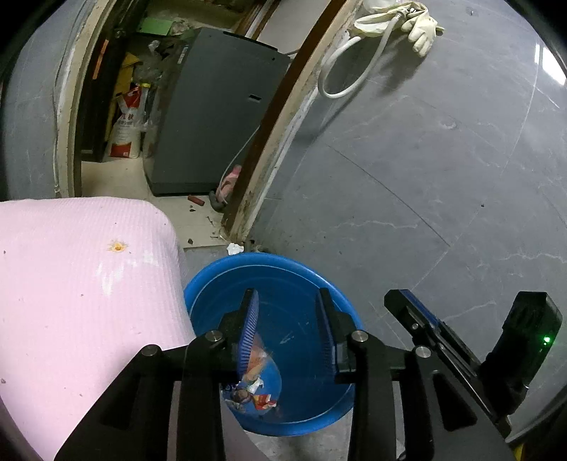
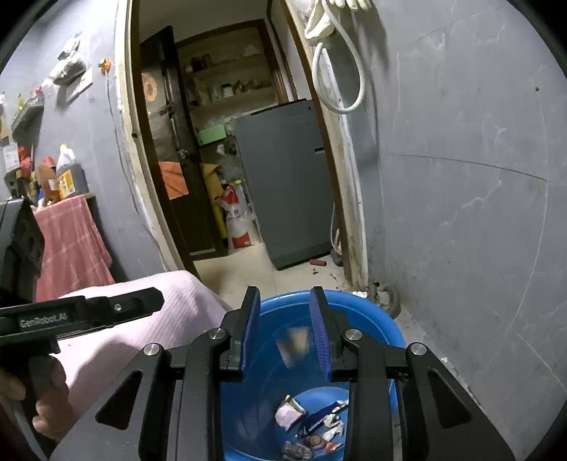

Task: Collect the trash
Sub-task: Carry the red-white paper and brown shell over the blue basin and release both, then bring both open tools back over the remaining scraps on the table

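A blue plastic basin (image 1: 212, 280) stands on the floor against the grey wall, beside a pink padded surface (image 1: 88, 283). My left gripper (image 1: 287, 292) hangs over it with its jaws apart. A colourful wrapper (image 1: 257, 376) dangles below the left pad, touching that pad only. In the right wrist view my right gripper (image 2: 284, 289) is also above the basin (image 2: 354, 301), jaws apart. A blurred brownish scrap (image 2: 294, 344) is in the air between the fingers, clear of both pads. Several wrappers (image 2: 312, 425) lie on the basin's bottom.
A doorway behind the basin opens onto a grey appliance (image 2: 283, 184) and a printed sack (image 2: 239, 220). A white hose (image 1: 340, 81) and a glove (image 1: 421, 28) hang on the wall. A small white scrap (image 1: 234, 248) lies by the door frame. A hand (image 2: 46, 407) holds the left tool.
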`<action>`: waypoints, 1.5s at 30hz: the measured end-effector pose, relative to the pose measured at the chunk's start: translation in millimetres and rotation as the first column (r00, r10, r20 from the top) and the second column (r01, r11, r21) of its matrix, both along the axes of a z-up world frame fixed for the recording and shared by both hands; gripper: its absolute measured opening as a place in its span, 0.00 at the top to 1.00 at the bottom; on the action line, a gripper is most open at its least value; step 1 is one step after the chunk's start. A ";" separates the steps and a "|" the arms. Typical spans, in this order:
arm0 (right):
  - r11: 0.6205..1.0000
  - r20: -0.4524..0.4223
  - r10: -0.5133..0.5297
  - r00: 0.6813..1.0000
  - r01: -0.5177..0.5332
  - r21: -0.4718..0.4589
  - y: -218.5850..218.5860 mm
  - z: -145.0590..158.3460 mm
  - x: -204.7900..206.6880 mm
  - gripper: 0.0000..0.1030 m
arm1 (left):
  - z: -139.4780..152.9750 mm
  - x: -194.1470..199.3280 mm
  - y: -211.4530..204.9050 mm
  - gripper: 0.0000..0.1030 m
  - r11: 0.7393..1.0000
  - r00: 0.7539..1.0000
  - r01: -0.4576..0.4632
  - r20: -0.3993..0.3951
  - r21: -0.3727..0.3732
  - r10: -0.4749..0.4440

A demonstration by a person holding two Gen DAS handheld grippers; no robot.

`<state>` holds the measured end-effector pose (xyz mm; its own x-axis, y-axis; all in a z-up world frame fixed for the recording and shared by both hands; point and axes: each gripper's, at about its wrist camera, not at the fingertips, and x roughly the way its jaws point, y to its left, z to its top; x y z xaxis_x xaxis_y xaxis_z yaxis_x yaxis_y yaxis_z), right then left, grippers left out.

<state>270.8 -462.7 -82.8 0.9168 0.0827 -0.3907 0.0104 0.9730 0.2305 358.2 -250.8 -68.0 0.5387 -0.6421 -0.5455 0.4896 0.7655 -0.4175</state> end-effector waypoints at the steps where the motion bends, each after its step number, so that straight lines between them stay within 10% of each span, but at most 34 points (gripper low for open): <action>1: 1.000 -0.001 0.000 1.000 0.000 -0.001 -0.4 0.0 0.3 0.74 | 0.5 -0.3 0.9 0.71 1.000 1.000 -0.002 -0.004 -0.002 0.002; 13: 0.999 0.085 0.013 0.996 -0.008 -0.052 12.3 26.2 -10.9 0.37 | 25.1 -21.3 46.3 0.30 0.992 0.985 -0.124 0.120 0.001 0.123; 19: 0.997 0.156 0.037 0.987 -0.026 -0.070 29.5 47.1 -19.5 0.15 | 49.9 -42.0 88.1 0.02 0.965 0.927 -0.263 0.274 -0.013 0.257; 22: 0.996 0.194 0.052 0.980 -0.036 -0.083 41.5 57.8 -23.8 0.00 | 60.5 -53.2 105.3 0.02 0.947 0.892 -0.321 0.338 0.008 0.299; 45: 0.964 0.414 0.258 0.873 -0.203 -0.173 180.3 117.2 -52.1 0.00 | 100.4 -122.9 249.0 0.02 0.832 0.688 -0.553 0.539 -0.042 0.485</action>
